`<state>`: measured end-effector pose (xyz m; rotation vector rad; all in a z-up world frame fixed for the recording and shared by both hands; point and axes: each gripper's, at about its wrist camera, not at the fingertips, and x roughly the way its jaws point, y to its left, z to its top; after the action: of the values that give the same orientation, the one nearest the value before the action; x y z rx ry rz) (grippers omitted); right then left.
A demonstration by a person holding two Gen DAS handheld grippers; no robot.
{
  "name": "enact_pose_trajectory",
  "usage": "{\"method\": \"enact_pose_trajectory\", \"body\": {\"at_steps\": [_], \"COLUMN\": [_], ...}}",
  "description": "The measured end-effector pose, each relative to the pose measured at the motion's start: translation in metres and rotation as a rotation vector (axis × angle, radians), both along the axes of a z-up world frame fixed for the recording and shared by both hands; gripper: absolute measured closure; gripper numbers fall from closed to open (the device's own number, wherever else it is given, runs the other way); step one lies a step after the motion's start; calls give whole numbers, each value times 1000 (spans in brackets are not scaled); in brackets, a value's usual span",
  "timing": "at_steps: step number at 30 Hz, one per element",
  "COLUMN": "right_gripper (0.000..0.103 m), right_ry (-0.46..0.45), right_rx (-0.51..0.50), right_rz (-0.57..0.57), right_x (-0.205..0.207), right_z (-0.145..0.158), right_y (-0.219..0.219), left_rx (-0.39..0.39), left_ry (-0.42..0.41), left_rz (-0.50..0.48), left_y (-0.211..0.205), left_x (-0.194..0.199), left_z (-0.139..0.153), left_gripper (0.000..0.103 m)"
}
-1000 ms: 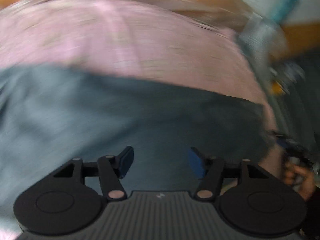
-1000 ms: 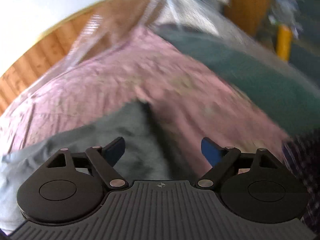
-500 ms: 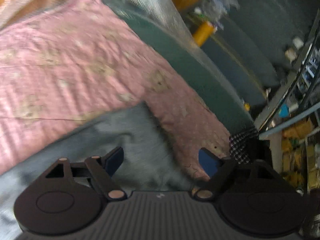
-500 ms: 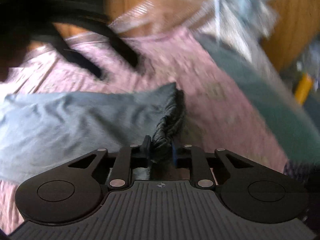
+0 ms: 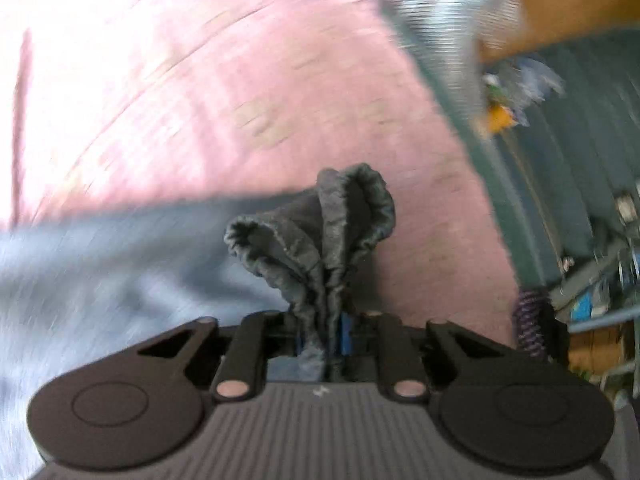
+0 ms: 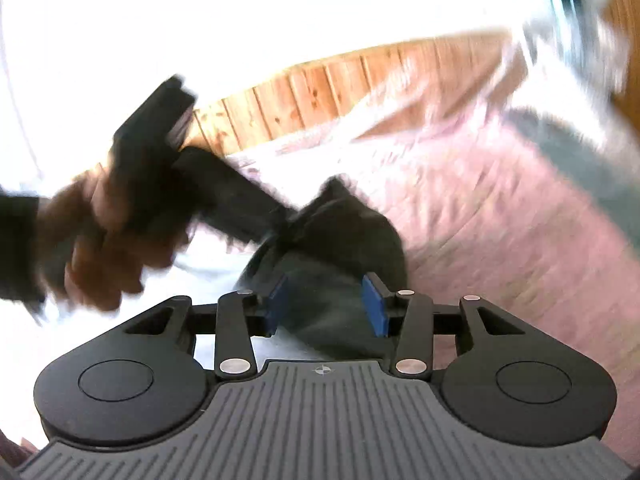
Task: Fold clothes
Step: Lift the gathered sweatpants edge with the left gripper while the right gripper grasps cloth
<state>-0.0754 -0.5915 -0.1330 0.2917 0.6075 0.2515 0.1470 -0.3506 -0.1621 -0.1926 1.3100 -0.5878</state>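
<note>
Left wrist view: sits just behind the left gripper, tilted steeply down, close over the pink bedspread near its right edge.
Right wrist view: rides behind the right gripper, angled shallower, facing the wooden headboard at the bed's far edge.
Shared: the grey garment and bedspread; the right view also catches the left gripper from the side.

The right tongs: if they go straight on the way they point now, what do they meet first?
Most likely the grey garment. It lies right ahead of the right tongs, whose jaws are opening, with cloth between the pads. Depth is hard to judge.
</note>
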Motion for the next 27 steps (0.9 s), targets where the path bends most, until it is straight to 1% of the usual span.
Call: {"method": "enact_pose_trajectory", "body": {"at_steps": [1,3,4,5,6,7,8,9,12,14,15,16,17,18,19,20,21,22,23,24,25,26,27], "right_gripper": [62,80,82,83,83,83,83,82,83,82,82,82,81,80,77,73,61,53,36,26,26,31,56], "right_ry": [44,147,210,264,300,301,302,302,298,295,304,316,325,330,329,332,319,290,261,245,256,291,326], "right_rx": [30,20,-5,-46,-79,-94,-110,-126,-167,-177,-186,-198,-207,-212,-207,-192,-168,-149,-137,-137,-140,-138,-136], "right_rz": [8,48,72,93,114,135,156,177,209,202,195,200,216,231,242,240,216,172,121,73,49,53,58], "right_x": [11,33,42,46,48,46,45,43,46,54,58,62,63,64,62,58,55,51,46,44,45,48,51], "right_z": [-10,-36,-50,-62,-69,-68,-67,-66,-63,-61,-61,-62,-63,-64,-63,-59,-53,-48,-43,-40,-43,-50,-58], "right_y": [2,13,20,26,31,33,35,37,40,40,40,41,43,43,42,40,34,26,19,13,10,11,12], "left_rx": [20,58,55,44,38,29,14,-3,-35,19,46,72,85,88,91,93,96,99,105,112,113,107,99], "left_ry": [1,0,-5,-10,-18,-36,-53,-67,-99,-117,-110,-103,-100,-99,-99,-99,-98,-98,-108,-126,-139,-149,-158], "left_rz": [10,35,48,63,82,103,120,136,181,218,241,265,274,271,269,267,265,263,251,232,205,163,117], "left_y": [4,11,15,20,26,31,34,36,35,33,33,33,35,39,43,46,50,54,54,52,45,33,19], "left_x": [-3,-10,-14,-18,-22,-25,-25,-23,-14,-5,0,4,3,-1,-6,-11,-15,-20,-24,-27,-27,-25,-24], "left_z": [-9,-22,-25,-25,-24,-21,-18,-14,-9,-12,-15,-19,-18,-14,-10,-6,-2,2,10,19,26,32,37], "left_gripper": [80,71,70,66,59,55,47,44,42,43,50,51,48,49,48,41,37,36,36,33,31,26,24]}}
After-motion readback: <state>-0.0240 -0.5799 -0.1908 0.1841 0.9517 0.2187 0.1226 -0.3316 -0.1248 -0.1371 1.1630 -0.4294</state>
